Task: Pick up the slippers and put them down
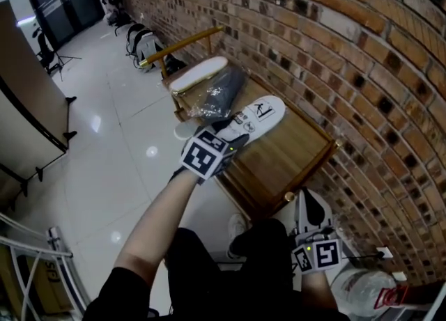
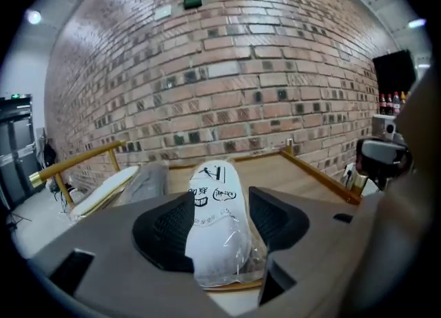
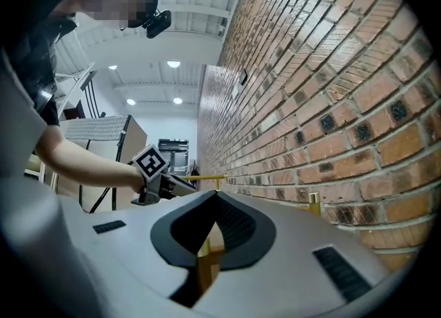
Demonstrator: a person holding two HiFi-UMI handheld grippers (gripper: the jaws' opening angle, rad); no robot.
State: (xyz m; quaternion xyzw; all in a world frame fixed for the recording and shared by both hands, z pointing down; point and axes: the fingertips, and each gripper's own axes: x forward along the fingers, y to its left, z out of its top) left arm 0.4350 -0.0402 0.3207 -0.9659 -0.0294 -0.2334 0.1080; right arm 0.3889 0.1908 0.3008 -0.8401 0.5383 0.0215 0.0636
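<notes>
A white slipper (image 1: 259,119) in a clear plastic wrap lies on the wooden bench (image 1: 300,156) beside the brick wall. My left gripper (image 1: 239,130) reaches it from the near side. In the left gripper view the slipper (image 2: 215,223) lies lengthwise between the spread black pads (image 2: 165,230), and the right one stands clear of it. A second white slipper (image 1: 198,74) rests at the bench's far end. My right gripper (image 1: 309,200) hangs low beside the bench's near corner. In its own view its jaws (image 3: 215,201) meet at the tips, with nothing between them.
A grey bagged bundle (image 1: 219,93) lies between the two slippers. The brick wall (image 1: 348,55) runs along the right. The bench has a raised rim with corner posts (image 1: 288,196). A crumpled plastic bag (image 1: 362,288) sits on the floor at lower right. White tiles (image 1: 118,145) spread to the left.
</notes>
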